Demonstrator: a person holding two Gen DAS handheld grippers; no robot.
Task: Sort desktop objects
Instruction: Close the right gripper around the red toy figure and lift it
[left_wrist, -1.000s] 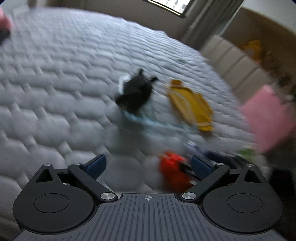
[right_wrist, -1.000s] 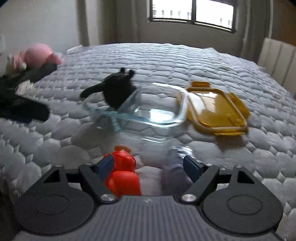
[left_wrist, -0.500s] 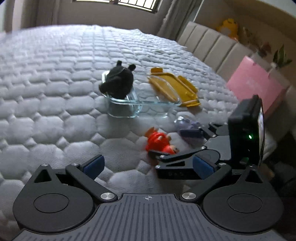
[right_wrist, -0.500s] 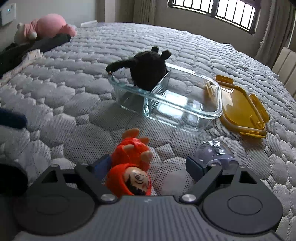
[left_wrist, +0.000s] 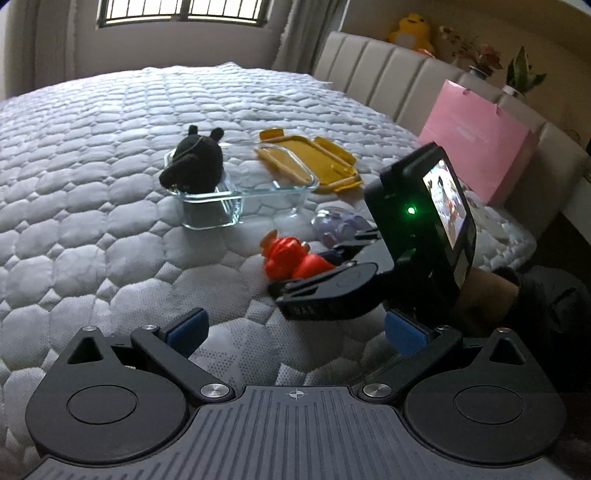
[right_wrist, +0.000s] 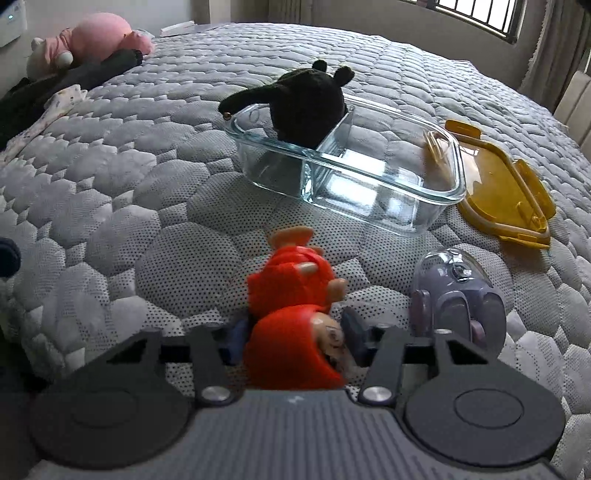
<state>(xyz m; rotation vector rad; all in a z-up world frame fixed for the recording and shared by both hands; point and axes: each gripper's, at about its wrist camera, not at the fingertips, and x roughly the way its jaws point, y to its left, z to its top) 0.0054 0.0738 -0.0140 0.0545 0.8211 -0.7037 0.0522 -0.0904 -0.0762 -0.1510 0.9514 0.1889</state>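
1. Bed (right_wrist: 110, 206): grey quilted cover; carries every item below.

2. Glass container (right_wrist: 436, 192): clear, rectangular, split by a divider into two compartments. The far-left one is occupied; the near-right one is empty.

3. Yellow lid (right_wrist: 506, 192): off the container, lying just beside its right end.

4. Black plush toy (right_wrist: 306, 103): sits in the far-left compartment, one limb hanging over the rim.

5. Left tongs (left_wrist: 295, 332): wide apart, nothing between the blue pads, hovering over bare quilt short of the toys.

6. Right tongs (right_wrist: 291, 341): jaws have just been closing; the blue pads now sit against both sides of the figure's head. Grip looks taken, not yet lifted.

7. Purple capsule toy (right_wrist: 458, 295): clear dome on a lilac body, lying free just right of the right tongs.

8. Red figure (right_wrist: 295, 295): hooded doll lying on the quilt in front of the container, head toward the camera, held by the head.

Risks: the head is round and smooth, so a shallow pinch could let it swivel or pop out on lifting. The right jaw lies near the capsule and could nudge it away. The soft mattress may tilt the container if pressed.

Writing: raised letters on the right tongs' side, seen from the left wrist, too small to read. No other labels legible.
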